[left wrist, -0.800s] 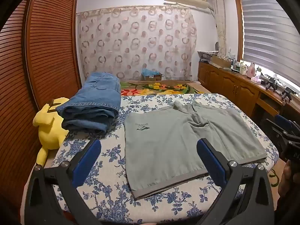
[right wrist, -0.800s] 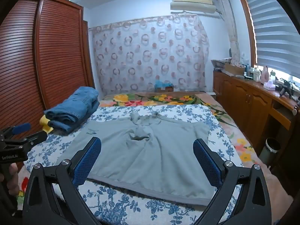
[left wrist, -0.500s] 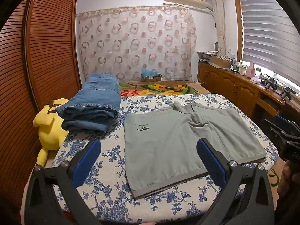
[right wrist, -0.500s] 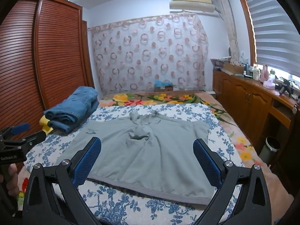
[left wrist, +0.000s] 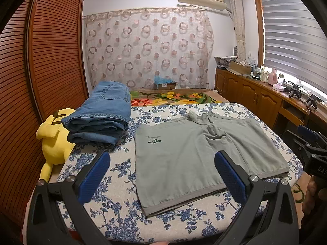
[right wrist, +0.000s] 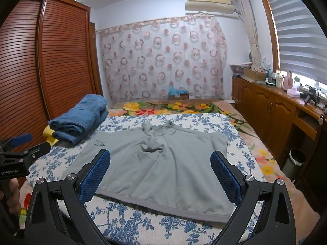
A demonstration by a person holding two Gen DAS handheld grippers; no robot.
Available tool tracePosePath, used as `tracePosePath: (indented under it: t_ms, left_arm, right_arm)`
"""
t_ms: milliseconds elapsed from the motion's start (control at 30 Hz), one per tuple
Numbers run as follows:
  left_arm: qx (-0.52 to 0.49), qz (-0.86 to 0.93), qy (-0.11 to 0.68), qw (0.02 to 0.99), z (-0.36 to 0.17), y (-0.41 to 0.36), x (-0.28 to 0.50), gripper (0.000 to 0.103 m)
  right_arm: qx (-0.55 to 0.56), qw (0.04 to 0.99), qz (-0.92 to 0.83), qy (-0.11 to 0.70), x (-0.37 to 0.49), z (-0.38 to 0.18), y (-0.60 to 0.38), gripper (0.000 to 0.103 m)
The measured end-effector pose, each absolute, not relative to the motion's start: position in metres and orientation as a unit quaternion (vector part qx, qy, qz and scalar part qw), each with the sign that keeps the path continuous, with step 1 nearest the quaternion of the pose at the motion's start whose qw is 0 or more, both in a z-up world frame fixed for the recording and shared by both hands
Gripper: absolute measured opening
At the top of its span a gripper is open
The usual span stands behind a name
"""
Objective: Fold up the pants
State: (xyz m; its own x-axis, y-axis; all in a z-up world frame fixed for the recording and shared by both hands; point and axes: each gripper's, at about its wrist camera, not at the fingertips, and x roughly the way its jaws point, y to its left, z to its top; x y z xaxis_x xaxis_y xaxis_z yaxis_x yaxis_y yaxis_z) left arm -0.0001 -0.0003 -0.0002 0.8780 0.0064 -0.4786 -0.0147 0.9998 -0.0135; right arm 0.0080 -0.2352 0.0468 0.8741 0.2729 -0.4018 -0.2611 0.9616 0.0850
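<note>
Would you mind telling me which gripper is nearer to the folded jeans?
Left. The left gripper hangs open just in front of the folded jeans; the right gripper, also open, hovers further right, beyond the gray pants.

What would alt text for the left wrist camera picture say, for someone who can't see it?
Grey-green shorts lie spread flat on a bed with a blue floral cover, seen between the wide-open blue-padded fingers of the left gripper. Folded jeans sit at the bed's left side beside a yellow plush toy.
</note>
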Motion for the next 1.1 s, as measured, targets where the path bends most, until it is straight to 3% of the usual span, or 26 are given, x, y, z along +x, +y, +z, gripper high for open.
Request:
tracePosePath:
  t_ms: [1100]
  left_arm:
    - [-0.008,0.006,0.242,0.97,0.025,-0.008,-0.014,0.103]
  right_arm:
    - [0.013,0.968,0.138,0.208,0.006,0.048,-0.235,0.101]
